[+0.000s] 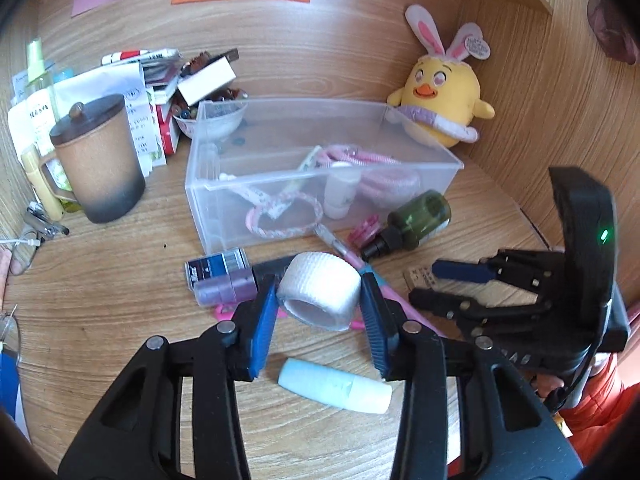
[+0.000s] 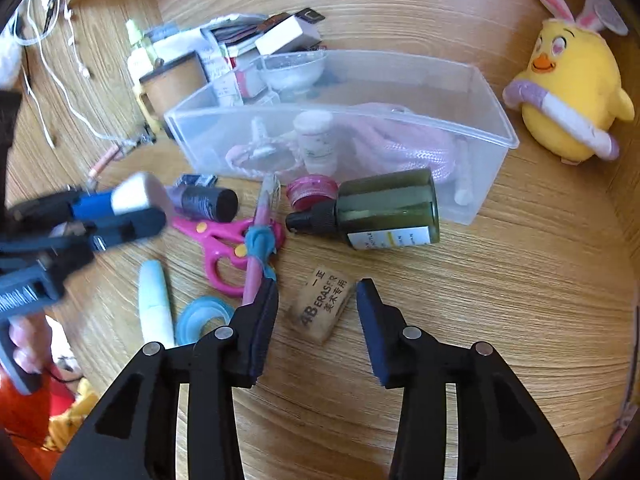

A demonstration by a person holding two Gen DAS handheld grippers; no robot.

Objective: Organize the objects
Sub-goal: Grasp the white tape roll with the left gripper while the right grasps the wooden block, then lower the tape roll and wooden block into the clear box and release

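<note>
Your left claw grips the white tape roll, lifted off the desk in front of the clear bin, a pale blue tube below it. Your right claw is wide, straddling the eraser near the green bottle.

- White mesh-textured tape roll
- Dark green bottle, black cap
- Pink scissors
- Yellow chick plush, pink-white ears
- Tan eraser, black lettering
- Wood-grain worktop
</note>
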